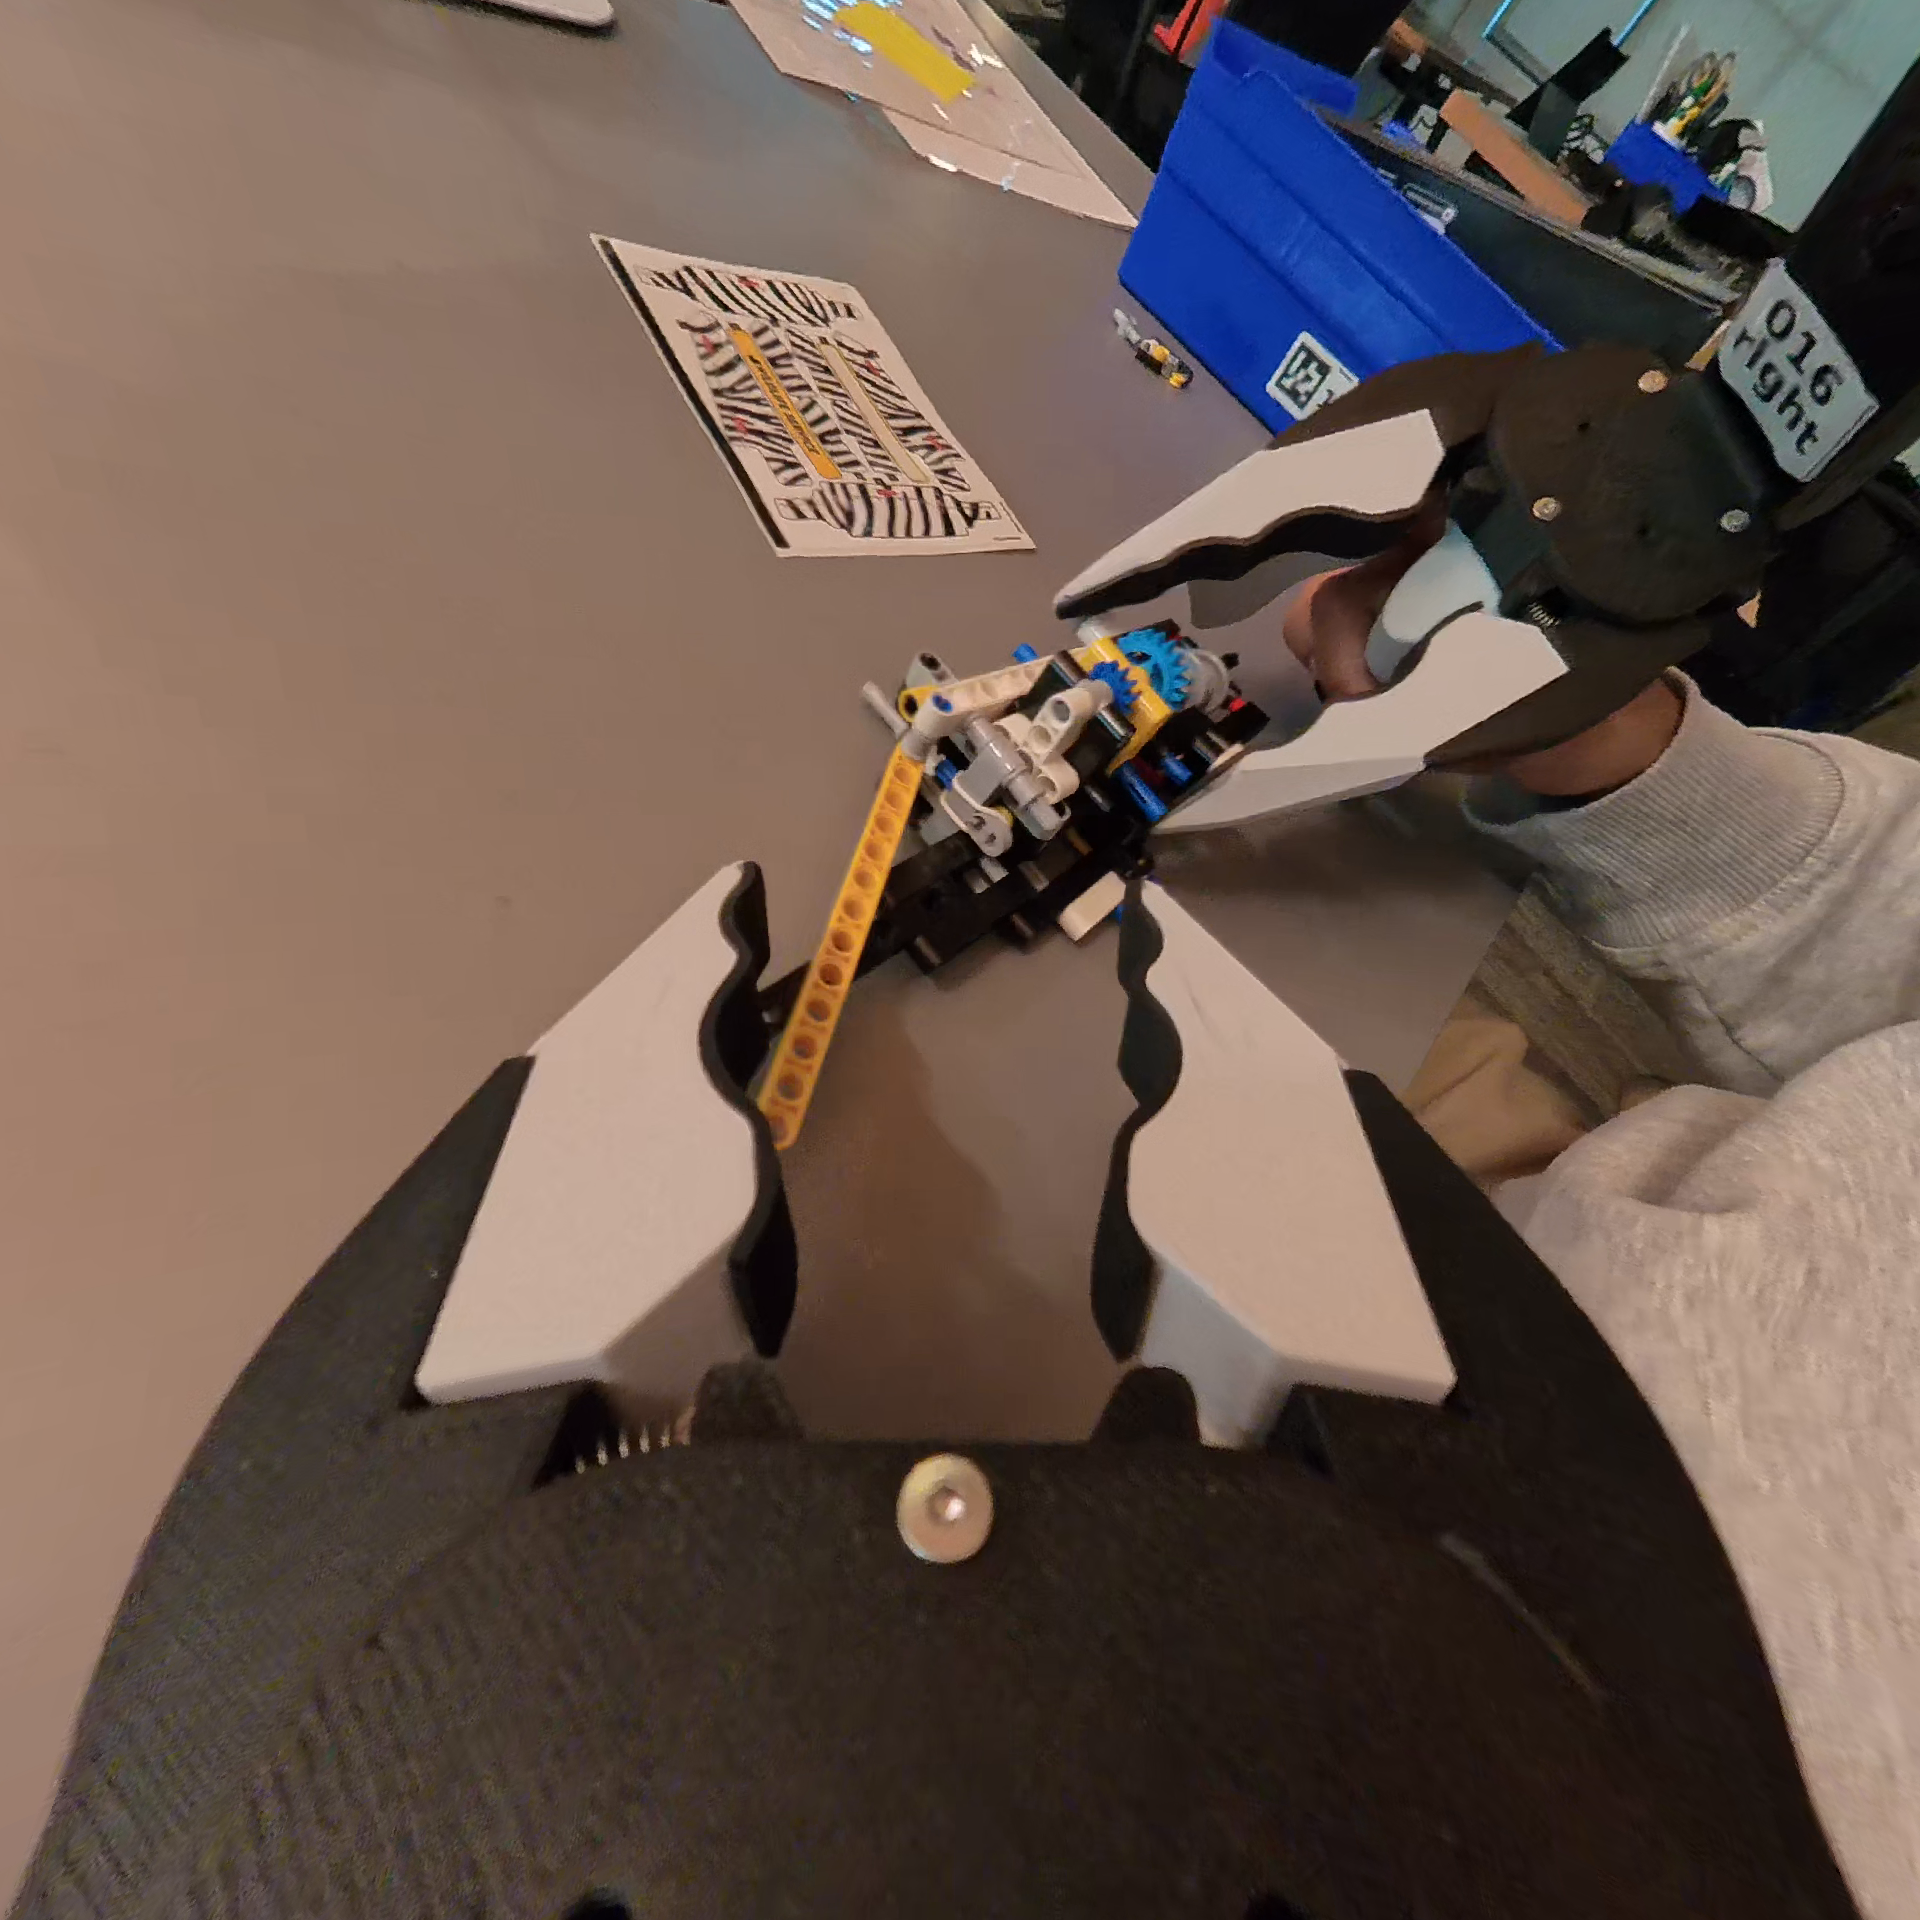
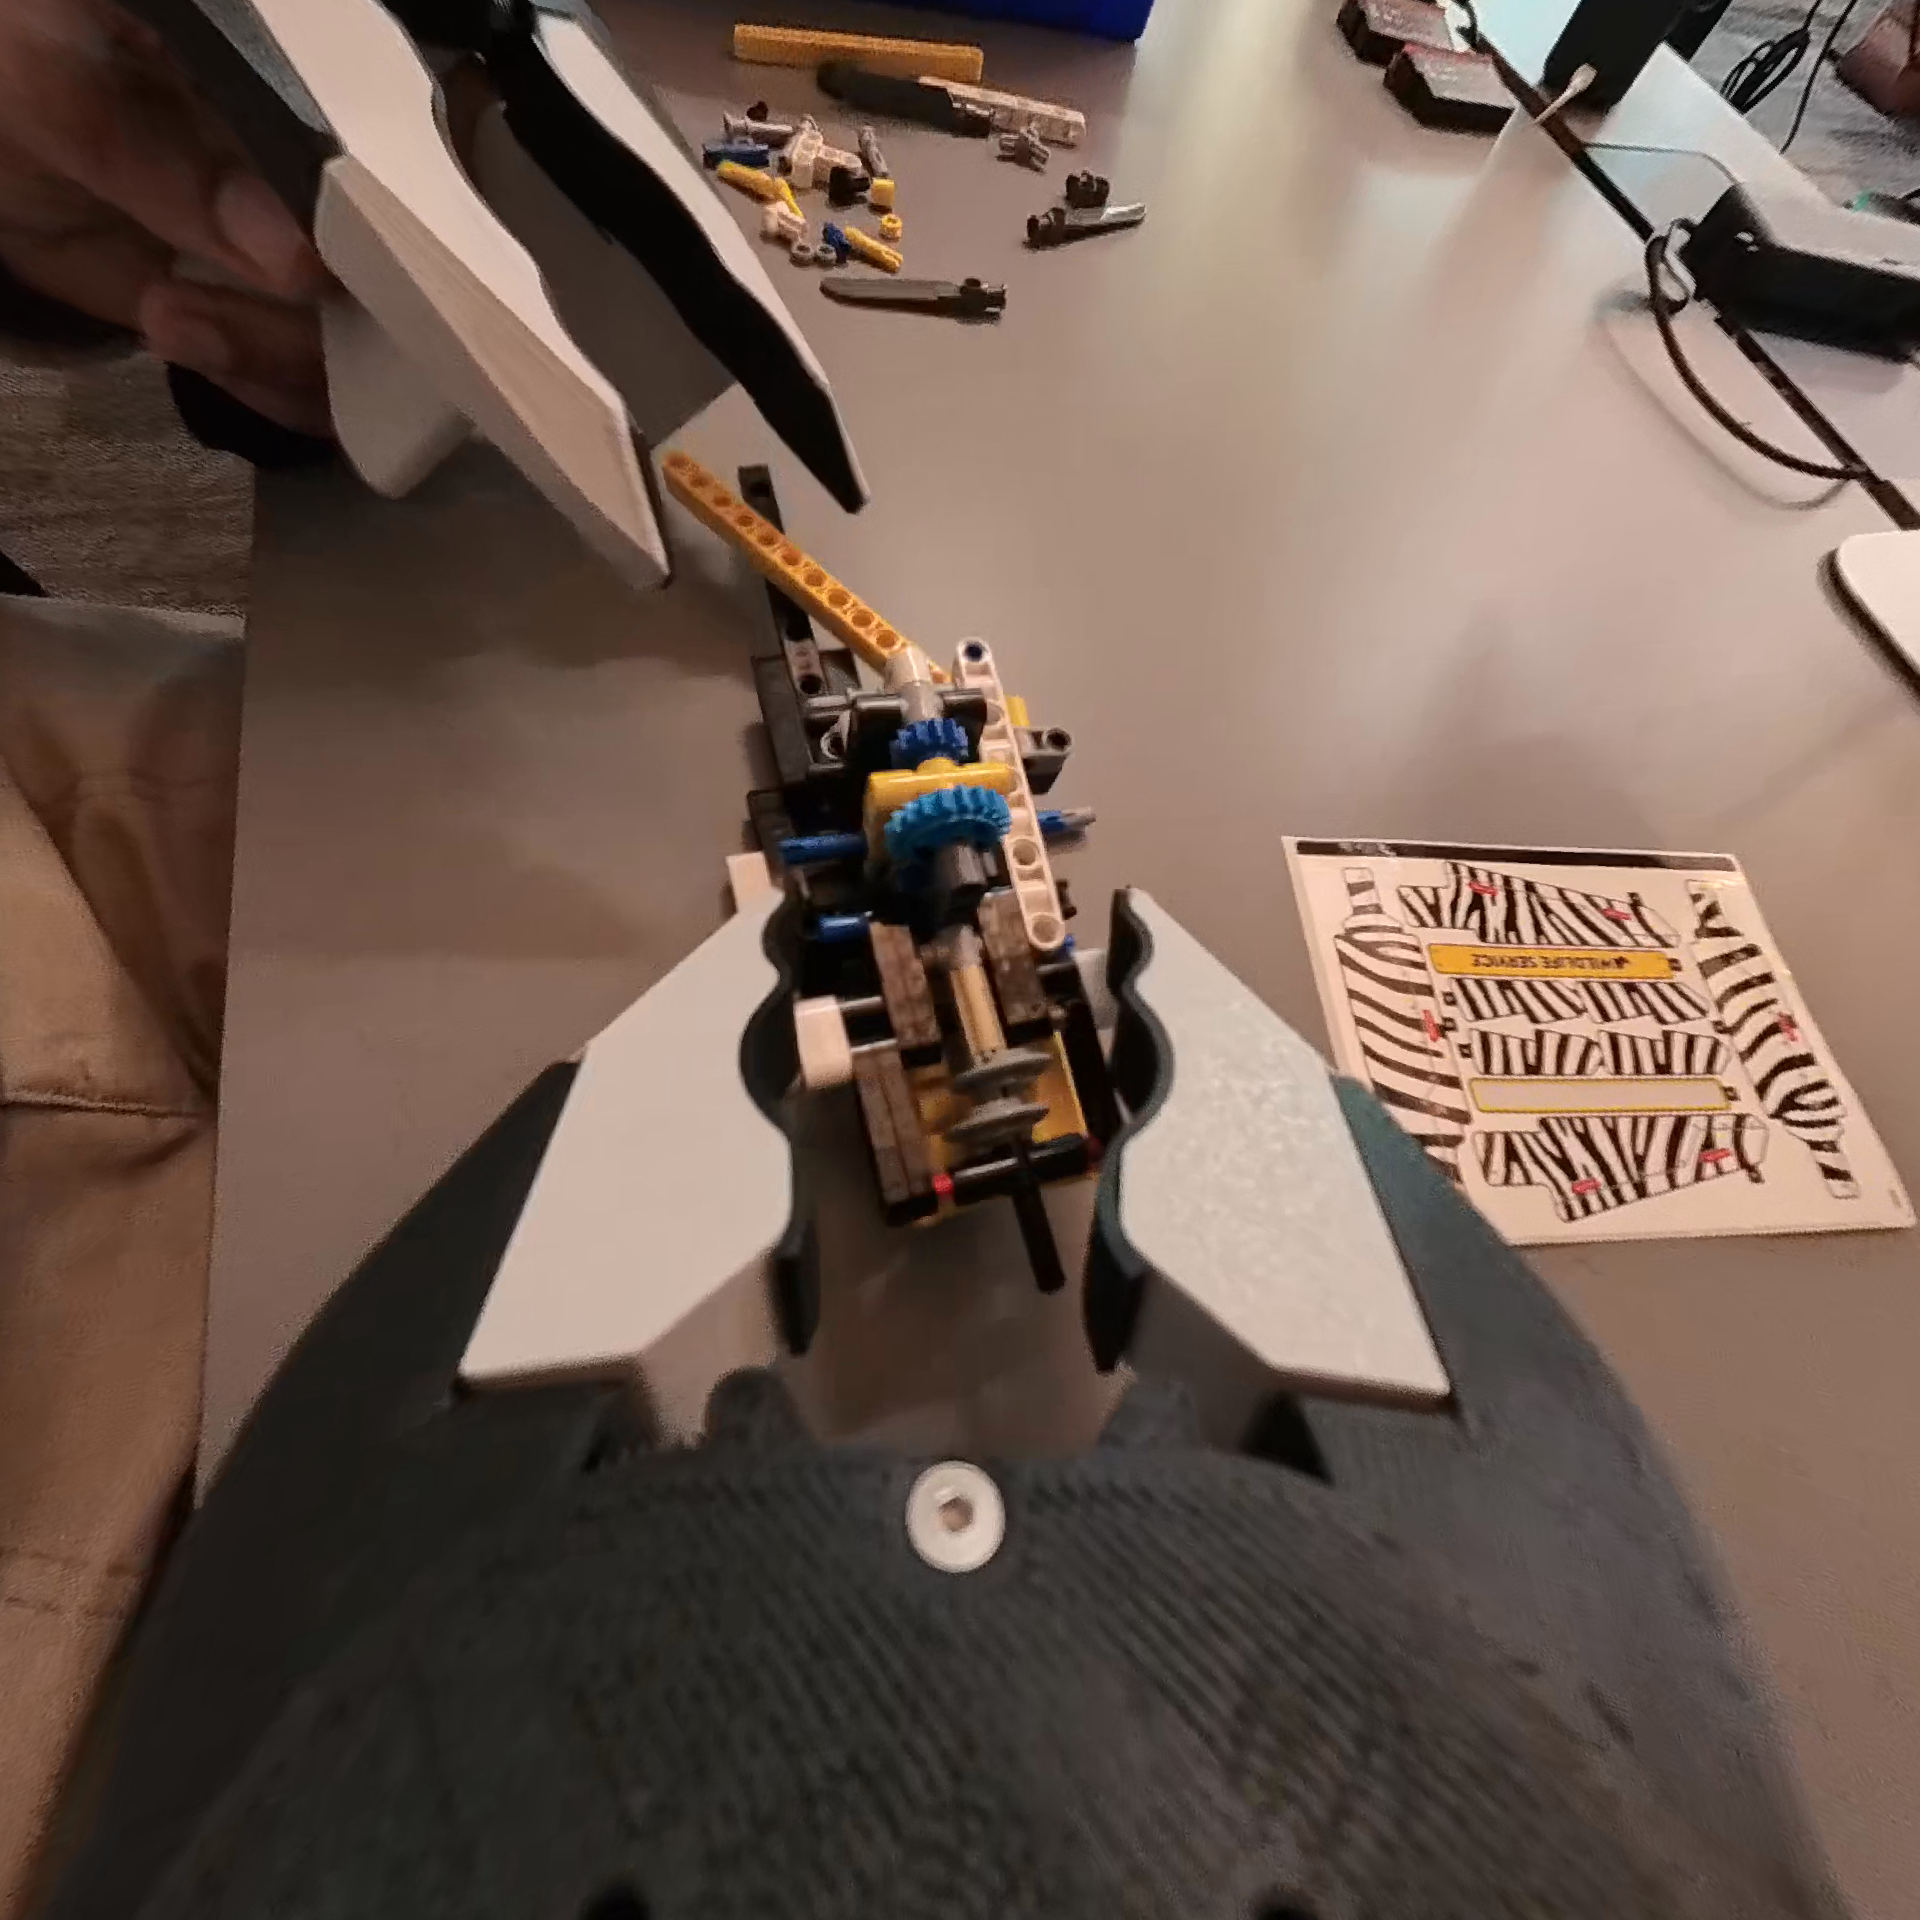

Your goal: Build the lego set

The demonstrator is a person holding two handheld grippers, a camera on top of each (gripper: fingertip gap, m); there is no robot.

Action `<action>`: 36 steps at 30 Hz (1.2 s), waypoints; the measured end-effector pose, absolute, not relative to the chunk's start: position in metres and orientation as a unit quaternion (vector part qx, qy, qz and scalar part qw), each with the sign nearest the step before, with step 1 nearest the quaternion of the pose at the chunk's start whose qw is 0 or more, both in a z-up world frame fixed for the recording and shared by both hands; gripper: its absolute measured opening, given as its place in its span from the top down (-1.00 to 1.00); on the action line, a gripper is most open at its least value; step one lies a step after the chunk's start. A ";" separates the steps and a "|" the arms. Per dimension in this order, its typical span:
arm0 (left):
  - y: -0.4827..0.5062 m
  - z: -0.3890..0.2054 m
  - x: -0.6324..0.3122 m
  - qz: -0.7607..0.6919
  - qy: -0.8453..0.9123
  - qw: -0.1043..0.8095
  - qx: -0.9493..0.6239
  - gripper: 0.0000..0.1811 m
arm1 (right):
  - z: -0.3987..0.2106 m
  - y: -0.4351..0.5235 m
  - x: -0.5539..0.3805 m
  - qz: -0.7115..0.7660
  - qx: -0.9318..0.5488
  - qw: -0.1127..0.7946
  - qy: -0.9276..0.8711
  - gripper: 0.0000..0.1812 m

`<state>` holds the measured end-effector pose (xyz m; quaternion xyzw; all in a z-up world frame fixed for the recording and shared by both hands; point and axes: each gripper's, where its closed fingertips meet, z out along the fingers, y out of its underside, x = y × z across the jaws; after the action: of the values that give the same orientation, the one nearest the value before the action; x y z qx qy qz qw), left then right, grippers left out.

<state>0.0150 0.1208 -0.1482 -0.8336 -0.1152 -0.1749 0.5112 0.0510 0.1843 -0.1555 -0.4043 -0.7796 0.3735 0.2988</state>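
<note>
A partly built Lego assembly with blue gears, black frame, and a long yellow beam lies on the grey table. My right gripper is open, and its fingers straddle the assembly's near end on both sides. My left gripper is open at the other end, and the yellow beam runs along its left finger's inner edge. The assembly lies between the two grippers. In the left wrist view the right gripper shows open around it. In the right wrist view the left gripper hovers over the beam's tip.
A zebra-striped sticker sheet lies right of the assembly; it also shows in the left wrist view. Several loose Lego parts lie farther back. A blue bin stands past the table edge. Cables and a black device sit at the far right.
</note>
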 end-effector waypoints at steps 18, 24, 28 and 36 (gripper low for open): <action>0.115 -0.148 -0.002 -0.143 -0.115 0.514 -0.838 0.26 | -0.158 0.184 0.050 0.344 -0.412 0.280 -0.796 0.49; 0.116 -0.148 0.000 -0.146 -0.111 0.514 -0.838 0.26 | -0.158 0.182 0.052 0.334 -0.403 0.265 -0.810 0.51; 0.117 -0.146 0.005 -0.149 -0.098 0.519 -0.836 0.26 | -0.158 0.180 0.053 0.342 -0.400 0.266 -0.808 0.51; 0.118 -0.138 0.057 -0.080 0.090 0.512 -0.850 0.21 | -0.157 0.159 0.075 0.378 -0.358 0.255 -0.815 0.49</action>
<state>0.0569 0.1184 -0.1383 -0.8503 0.0902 -0.0798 0.5123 0.0746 0.1587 -0.1571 -0.3579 -0.8149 0.3781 0.2547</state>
